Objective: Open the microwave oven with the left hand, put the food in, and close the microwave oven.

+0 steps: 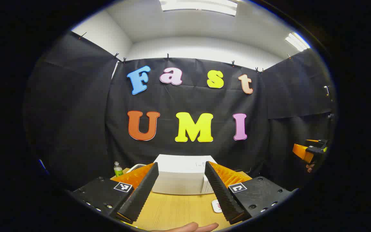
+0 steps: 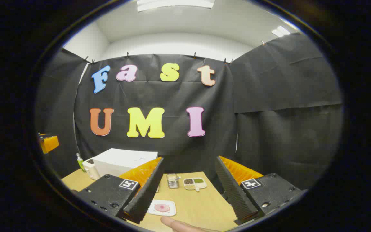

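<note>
Squarely at the counter's far edge sits the white microwave oven, door closed, against the booth's black cloth wall. Nearer, on the wooden top, a white plate of pink food lies toward the near edge, with a compartment tray and a small metal rack farther back. Beside the oven stands a green bottle. Both the left gripper and right gripper hover above the counter, fingers spread wide and holding nothing.

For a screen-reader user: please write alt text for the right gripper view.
The open right gripper hovers above a wooden table holding a white plate of pink food, a divided dish and a white microwave at left.
</note>
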{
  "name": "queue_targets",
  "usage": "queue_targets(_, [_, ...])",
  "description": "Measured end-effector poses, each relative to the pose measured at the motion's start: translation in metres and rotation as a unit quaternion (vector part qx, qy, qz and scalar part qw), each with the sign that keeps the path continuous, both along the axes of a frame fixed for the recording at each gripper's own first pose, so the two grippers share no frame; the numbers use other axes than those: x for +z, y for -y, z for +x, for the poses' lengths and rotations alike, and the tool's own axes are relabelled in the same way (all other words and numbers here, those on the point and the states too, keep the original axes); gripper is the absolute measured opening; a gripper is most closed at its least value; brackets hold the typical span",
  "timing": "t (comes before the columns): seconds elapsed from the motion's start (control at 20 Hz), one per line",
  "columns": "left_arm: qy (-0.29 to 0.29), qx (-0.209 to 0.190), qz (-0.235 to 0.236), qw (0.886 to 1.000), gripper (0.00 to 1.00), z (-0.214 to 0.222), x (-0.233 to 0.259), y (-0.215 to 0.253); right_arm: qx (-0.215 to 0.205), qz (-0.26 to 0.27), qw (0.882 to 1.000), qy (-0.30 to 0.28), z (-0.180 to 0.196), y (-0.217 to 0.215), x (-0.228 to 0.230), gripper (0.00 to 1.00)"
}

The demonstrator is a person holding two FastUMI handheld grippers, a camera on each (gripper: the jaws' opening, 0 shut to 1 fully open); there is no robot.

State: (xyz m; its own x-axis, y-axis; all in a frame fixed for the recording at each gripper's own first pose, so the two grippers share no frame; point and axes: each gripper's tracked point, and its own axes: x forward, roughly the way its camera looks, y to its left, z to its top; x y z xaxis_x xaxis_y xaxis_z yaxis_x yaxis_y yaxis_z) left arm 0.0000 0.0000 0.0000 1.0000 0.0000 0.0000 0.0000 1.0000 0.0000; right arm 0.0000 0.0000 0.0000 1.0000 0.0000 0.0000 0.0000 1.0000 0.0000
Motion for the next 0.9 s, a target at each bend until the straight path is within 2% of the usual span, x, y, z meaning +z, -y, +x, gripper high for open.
queue_targets(0.2, [-0.003, -0.013, 0.006, 1.0, 0.93, 0.0, -0.003, 0.006, -0.005, 0.002, 1.0, 0.006, -0.002, 0.01, 0.0, 0.92])
queue_targets(0.7, [-0.007, -0.003, 0.01, 1.0, 0.93, 0.011, -0.008, 0.012, -0.002, 0.017, 1.0, 0.016, 0.002, 0.024, 0.001, 0.93])
queue_targets(0.9, [-0.006, -0.004, 0.007, 1.0, 0.93, 0.028, -0.016, 0.021, 0.004, 0.031, 0.999, 0.023, 0.007, 0.031, -0.003, 0.93])
